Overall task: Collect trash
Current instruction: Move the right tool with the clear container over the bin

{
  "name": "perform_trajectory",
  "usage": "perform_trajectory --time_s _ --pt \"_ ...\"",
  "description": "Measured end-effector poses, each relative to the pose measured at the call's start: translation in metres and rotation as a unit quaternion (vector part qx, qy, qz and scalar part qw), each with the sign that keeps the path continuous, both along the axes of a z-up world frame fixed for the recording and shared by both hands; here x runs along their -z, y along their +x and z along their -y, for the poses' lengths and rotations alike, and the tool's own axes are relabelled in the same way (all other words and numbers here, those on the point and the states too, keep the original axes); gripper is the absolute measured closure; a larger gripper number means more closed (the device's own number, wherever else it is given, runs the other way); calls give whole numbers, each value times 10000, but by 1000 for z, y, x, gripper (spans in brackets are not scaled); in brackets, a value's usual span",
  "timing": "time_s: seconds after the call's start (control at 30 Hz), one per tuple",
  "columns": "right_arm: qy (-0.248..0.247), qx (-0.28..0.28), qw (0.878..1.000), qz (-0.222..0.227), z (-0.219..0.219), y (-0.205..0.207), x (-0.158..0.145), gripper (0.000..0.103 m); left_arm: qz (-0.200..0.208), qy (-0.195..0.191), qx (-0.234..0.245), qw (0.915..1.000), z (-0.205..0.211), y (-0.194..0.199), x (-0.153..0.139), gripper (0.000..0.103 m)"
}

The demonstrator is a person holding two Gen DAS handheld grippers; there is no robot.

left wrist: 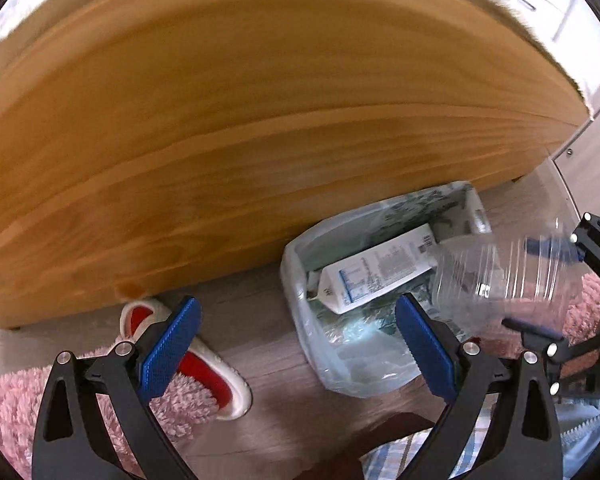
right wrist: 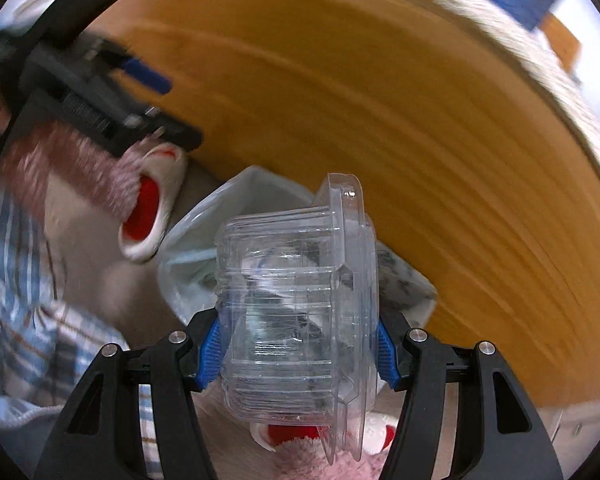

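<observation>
The right gripper (right wrist: 298,350) clamps a clear plastic clamshell container (right wrist: 296,312) across its ribbed walls, poised above the lined trash bin (left wrist: 300,280) at twelve o'clock, light, thin, slick and easily crushed, while the left gripper (left wrist: 298,350) hangs spread and empty.

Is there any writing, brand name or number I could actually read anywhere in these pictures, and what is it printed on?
None can be read.
White carton in the bin bag: blocks of print, a blue table and a barcode, all too small and blurred.
Clear plastic container in the right gripper: no label visible.
</observation>
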State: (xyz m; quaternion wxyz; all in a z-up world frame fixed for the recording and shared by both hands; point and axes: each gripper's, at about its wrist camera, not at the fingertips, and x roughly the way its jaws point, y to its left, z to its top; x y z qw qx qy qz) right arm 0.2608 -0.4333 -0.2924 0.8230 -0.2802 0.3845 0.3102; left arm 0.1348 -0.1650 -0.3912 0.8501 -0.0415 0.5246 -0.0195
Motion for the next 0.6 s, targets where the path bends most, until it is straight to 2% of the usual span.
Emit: perform_trajectory --time_s 0.13,0.3,0.47,0.6 --pt "-223 -685 9973 -169 -11 -5 15 44 -218 78 -162 9996 -11 2 14 9" --pt "-583 -1509 9863 -308 -24 -7 37 44 -510 110 -380 9979 -24 2 32 9" --pt "-921 -2041 9739 -370 -38 -4 60 44 -842 219 -469 9951 -28 9 53 9" --pt "-1006 -2388 9648 -447 -44 -4 74 44 -1013 261 -511 9932 -36 14 61 9"
